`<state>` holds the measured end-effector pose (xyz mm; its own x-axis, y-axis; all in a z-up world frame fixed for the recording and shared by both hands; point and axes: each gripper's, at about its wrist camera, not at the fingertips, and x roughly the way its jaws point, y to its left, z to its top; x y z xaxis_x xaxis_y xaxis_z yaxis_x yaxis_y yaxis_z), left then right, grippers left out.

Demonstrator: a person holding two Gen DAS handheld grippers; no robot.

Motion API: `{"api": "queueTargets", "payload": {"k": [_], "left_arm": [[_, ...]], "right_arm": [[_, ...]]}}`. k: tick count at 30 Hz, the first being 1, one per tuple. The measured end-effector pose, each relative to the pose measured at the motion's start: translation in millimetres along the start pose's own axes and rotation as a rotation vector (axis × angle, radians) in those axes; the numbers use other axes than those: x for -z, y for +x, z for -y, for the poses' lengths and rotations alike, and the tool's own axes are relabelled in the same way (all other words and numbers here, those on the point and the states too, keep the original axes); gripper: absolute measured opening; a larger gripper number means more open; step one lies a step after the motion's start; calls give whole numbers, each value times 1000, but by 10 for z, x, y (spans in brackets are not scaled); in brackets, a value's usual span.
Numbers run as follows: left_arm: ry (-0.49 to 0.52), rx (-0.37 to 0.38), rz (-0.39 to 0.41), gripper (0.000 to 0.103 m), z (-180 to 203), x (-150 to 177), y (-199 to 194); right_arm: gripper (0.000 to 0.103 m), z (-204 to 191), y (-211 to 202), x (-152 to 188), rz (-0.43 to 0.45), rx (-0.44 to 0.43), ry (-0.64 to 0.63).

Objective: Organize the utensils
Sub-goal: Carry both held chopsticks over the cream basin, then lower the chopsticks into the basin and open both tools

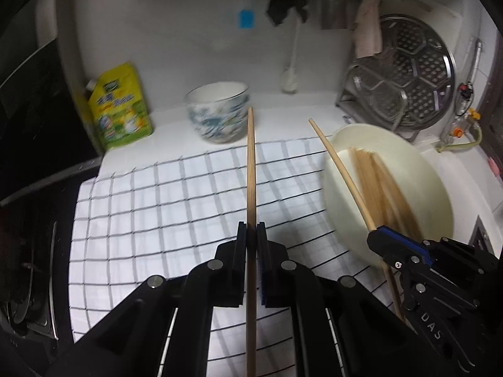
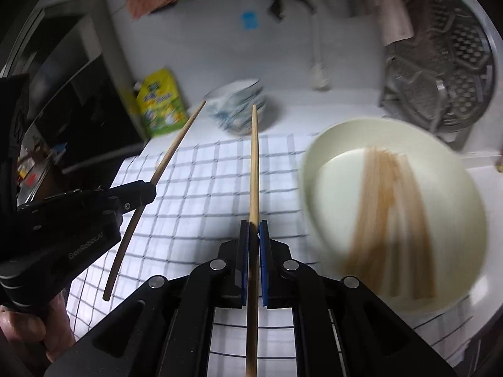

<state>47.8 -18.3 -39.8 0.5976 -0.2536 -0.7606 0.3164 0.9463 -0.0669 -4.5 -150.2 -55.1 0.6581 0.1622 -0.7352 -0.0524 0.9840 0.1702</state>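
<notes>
Two tongs, left tongs (image 1: pixel 251 229) and right tongs (image 2: pixel 254 227), each pinching one chopstick (image 1: pixel 250 163), one cream bowl (image 2: pixel 317 157)

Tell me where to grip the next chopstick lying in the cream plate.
Grip a chopstick in the cream plate from the bundle at its near end, coming from above, gripper fingers across the shaft. The sticks lie flat, packed side by side, near ends fanned slightly; blur hides more.
</notes>
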Motion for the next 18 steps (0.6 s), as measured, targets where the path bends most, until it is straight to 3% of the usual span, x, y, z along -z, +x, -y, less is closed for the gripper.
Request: {"api": "queueTargets", "payload": {"k": [8,18], "left_arm": [[61,85,58,7,922,-372,138],[99,68,27,7,1544,-502,712]], "right_arm": [[6,884,-269,-117,39,112,73],[6,1705,-85,-157,4,173,129]]}}
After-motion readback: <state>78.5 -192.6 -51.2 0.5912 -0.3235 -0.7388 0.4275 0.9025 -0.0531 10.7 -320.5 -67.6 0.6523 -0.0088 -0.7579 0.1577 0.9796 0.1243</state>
